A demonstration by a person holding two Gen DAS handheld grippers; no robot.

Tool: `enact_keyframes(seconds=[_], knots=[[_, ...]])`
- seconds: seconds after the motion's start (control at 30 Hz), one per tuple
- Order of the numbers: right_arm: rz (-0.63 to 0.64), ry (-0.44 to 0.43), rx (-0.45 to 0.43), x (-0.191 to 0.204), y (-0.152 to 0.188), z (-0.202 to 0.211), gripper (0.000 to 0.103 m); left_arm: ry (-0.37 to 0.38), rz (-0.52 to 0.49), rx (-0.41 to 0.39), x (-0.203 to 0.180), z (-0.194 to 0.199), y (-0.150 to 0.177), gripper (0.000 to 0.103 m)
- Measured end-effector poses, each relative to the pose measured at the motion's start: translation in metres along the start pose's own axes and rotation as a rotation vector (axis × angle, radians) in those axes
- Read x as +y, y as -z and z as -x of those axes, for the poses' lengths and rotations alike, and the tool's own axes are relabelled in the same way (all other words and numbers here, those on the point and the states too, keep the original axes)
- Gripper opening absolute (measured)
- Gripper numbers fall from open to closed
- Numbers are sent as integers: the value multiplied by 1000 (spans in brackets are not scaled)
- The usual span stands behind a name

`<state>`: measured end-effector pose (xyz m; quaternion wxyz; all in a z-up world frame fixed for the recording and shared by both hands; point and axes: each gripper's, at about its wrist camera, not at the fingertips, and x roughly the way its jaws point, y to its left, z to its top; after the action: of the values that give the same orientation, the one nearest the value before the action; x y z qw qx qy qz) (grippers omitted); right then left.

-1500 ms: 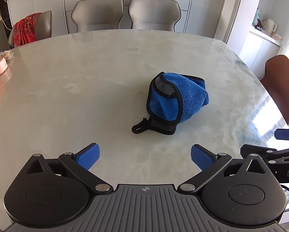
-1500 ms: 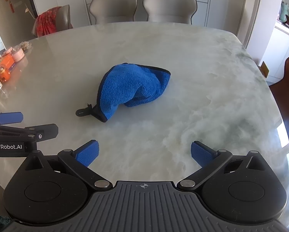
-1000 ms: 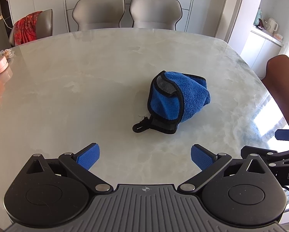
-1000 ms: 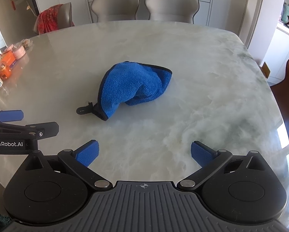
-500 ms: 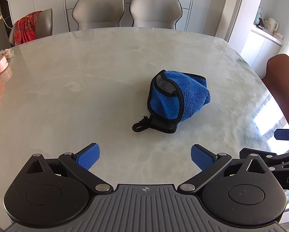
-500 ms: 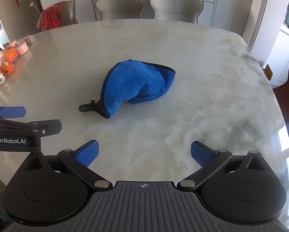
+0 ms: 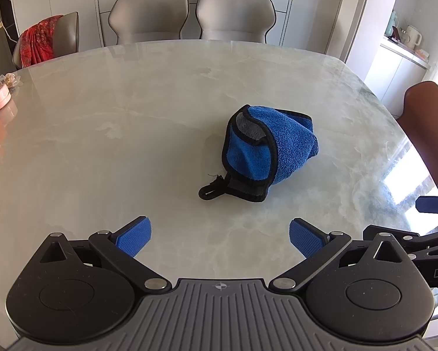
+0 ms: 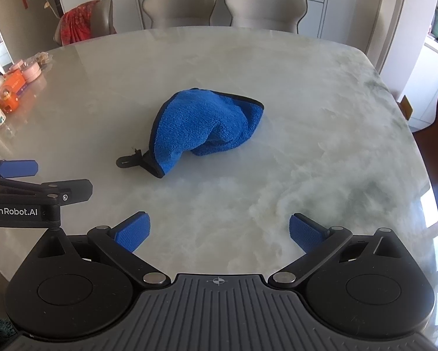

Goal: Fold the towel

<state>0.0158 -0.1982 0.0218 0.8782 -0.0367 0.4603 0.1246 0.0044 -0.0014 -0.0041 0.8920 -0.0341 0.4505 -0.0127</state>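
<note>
Towel (image 7: pixel 270 152) — blue microfibre with black edging and a hanging loop (image 7: pixel 209 192) — sits bunched mid-way across the marble table (image 7: pixel 131 134). Left gripper (image 7: pixel 219 235) and right gripper (image 8: pixel 219 234) both hover near it, jaws spread apart, empty.

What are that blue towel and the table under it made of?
The towel looks like plush microfibre or terry: fuzzy looped pile, matte, with a black stitched edge and a small hanging loop. The table looks like polished marble or a stone-look slab: cloudy grey-white veining and a glossy top that reflects window light. Which stone, I cannot tell.
</note>
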Motion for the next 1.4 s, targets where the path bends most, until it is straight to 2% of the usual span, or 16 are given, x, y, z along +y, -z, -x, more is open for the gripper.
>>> enact_keyframes(seconds=[0.53, 1.4], knots=[[-29, -2, 3, -8, -4, -4, 102, -1, -5, 16, -2, -5, -3, 103], [-17, -64, -12, -11, -16, -10, 102, 2, -10, 46, -4, -20, -13, 103]])
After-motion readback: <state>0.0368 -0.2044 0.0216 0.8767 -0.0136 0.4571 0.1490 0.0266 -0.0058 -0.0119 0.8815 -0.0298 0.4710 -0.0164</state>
